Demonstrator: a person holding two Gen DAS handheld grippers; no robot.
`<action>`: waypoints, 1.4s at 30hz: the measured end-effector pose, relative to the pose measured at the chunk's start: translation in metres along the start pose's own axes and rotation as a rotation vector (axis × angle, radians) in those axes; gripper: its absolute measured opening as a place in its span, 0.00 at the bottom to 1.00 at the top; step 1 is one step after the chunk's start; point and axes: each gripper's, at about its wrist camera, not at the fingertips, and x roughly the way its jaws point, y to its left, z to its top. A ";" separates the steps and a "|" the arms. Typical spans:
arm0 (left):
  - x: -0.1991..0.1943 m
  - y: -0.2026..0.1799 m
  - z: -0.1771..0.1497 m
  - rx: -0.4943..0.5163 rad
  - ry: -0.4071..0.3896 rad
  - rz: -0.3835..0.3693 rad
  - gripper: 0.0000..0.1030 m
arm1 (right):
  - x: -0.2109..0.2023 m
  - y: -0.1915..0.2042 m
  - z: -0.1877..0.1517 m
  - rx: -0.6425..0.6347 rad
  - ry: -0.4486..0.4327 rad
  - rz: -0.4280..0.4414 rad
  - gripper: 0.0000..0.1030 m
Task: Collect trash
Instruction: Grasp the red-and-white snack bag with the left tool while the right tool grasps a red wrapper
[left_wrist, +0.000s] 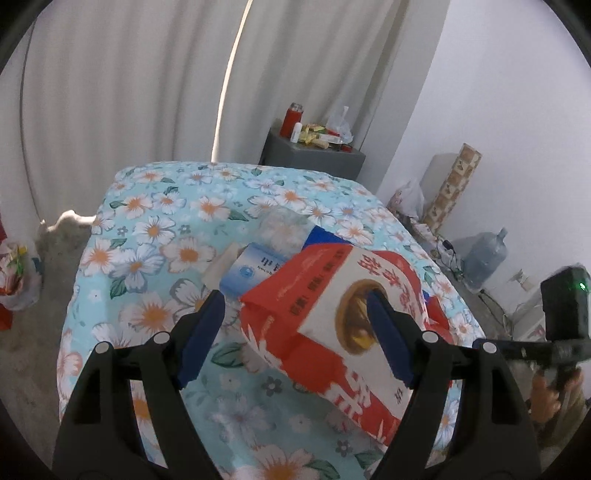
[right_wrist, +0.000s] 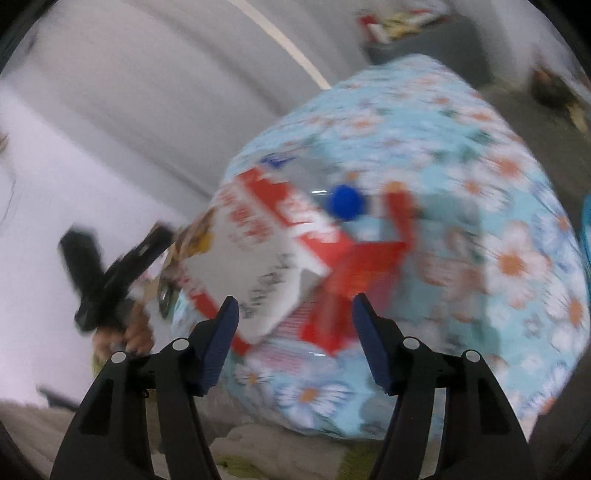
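A red and white snack bag (left_wrist: 332, 332) lies on a table with a floral blue cloth (left_wrist: 155, 229). Behind it lie a blue and white carton (left_wrist: 255, 269), a clear plastic bottle (left_wrist: 284, 225) and a cream wrapper (left_wrist: 221, 266). My left gripper (left_wrist: 295, 306) is open just above the bag, its right finger over the bag's picture. In the blurred right wrist view, my right gripper (right_wrist: 293, 314) is open, close over the same bag (right_wrist: 273, 243). A bottle with a blue cap (right_wrist: 345, 202) lies beyond it. The other gripper (right_wrist: 110, 273) shows at left.
A grey cabinet (left_wrist: 314, 155) with a red flask (left_wrist: 291, 120) and small packets stands behind the table. White curtains (left_wrist: 129, 81) hang at the back. A water jug (left_wrist: 485, 254), cables and bags sit on the floor at right. The right gripper's body (left_wrist: 561, 314) shows at the right edge.
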 end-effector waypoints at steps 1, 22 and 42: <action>-0.003 -0.001 -0.004 -0.005 -0.003 0.001 0.72 | -0.001 -0.013 0.000 0.054 0.002 -0.005 0.61; 0.020 0.019 -0.070 -0.385 0.035 -0.287 0.52 | 0.028 -0.072 -0.011 0.356 0.056 0.121 0.48; 0.008 0.011 -0.060 -0.359 -0.055 -0.397 0.01 | 0.015 -0.084 -0.005 0.360 -0.020 0.201 0.08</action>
